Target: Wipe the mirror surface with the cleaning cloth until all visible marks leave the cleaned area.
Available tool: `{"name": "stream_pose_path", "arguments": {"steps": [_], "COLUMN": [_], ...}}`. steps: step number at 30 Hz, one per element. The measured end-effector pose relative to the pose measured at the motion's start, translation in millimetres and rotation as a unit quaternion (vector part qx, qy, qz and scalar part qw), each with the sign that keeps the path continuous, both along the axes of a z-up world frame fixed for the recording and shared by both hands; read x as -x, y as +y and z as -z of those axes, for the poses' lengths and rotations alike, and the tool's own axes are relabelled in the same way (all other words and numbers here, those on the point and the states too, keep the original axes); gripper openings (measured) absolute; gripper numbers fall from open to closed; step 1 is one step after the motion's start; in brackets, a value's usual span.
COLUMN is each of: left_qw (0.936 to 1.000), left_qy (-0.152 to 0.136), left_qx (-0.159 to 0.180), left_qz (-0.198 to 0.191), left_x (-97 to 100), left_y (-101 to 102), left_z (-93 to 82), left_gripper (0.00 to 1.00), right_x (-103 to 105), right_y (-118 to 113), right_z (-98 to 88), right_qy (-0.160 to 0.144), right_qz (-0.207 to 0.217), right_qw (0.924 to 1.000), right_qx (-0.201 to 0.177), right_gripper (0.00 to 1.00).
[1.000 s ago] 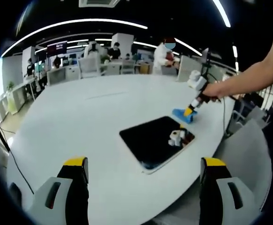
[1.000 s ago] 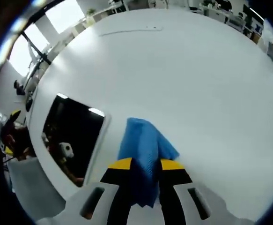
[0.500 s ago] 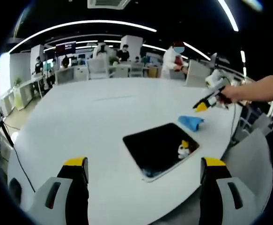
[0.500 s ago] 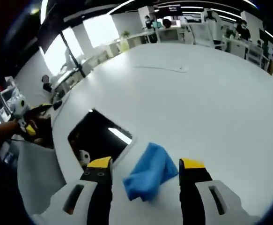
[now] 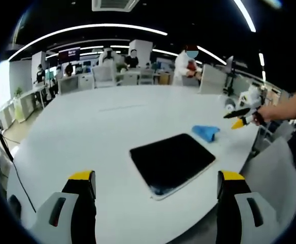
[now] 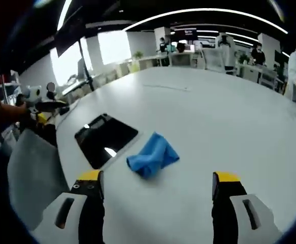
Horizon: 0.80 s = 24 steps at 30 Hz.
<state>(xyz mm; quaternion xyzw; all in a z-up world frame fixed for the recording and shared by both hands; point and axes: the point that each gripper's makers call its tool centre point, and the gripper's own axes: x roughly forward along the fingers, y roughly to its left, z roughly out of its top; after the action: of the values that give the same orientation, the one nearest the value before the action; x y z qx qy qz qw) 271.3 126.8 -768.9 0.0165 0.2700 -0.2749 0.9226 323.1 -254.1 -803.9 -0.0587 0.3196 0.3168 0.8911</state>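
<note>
A dark rectangular mirror (image 5: 172, 162) with a pale rim lies flat on the white table (image 5: 97, 127). A crumpled blue cleaning cloth (image 5: 205, 131) rests on the table just past the mirror's far right corner. My left gripper (image 5: 155, 182) is open, near the table's front edge, short of the mirror. My right gripper (image 5: 238, 119) shows at the right, raised off the table beyond the cloth. In the right gripper view, that gripper (image 6: 157, 182) is open and holds nothing. The cloth (image 6: 153, 155) lies ahead of it, with the mirror (image 6: 106, 138) to its left.
The big white table (image 6: 229, 122) spreads wide beyond the mirror and cloth. A grey chair back (image 6: 33, 178) stands at the table's edge by the mirror. Desks, chairs and several people (image 5: 186, 63) fill the far office.
My right gripper let go of the blue cloth, opened, and pulled back up and away from it. The cloth now lies loose on the table beside the mirror.
</note>
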Motion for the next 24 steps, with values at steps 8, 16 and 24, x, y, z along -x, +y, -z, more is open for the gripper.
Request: {"name": "stream_pose_path", "arguments": {"steps": [8,16,24], "left_qw": [0.9998,0.9995,0.999], "left_qy": [-0.016,-0.021,-0.021], "left_qx": [0.013,0.007,0.005], "left_qz": [-0.002,0.022,0.04], "left_x": [5.8,10.0,14.0], "left_y": [10.1,15.4,13.8], "left_z": [5.7,3.4,-0.1], "left_gripper": [1.0,1.0,1.0], "right_x": [31.5,50.9,66.6], "right_y": [6.6,17.3,18.4], "right_z": [-1.9,-2.1,-1.4], "right_qy": [-0.033,-0.05,-0.039], "right_qz": [-0.01,-0.007,0.009], "right_qw": [0.9994,0.9987,0.9992], "right_qx": [0.007,0.012,0.006], "right_gripper": [0.97,1.0,1.0]}}
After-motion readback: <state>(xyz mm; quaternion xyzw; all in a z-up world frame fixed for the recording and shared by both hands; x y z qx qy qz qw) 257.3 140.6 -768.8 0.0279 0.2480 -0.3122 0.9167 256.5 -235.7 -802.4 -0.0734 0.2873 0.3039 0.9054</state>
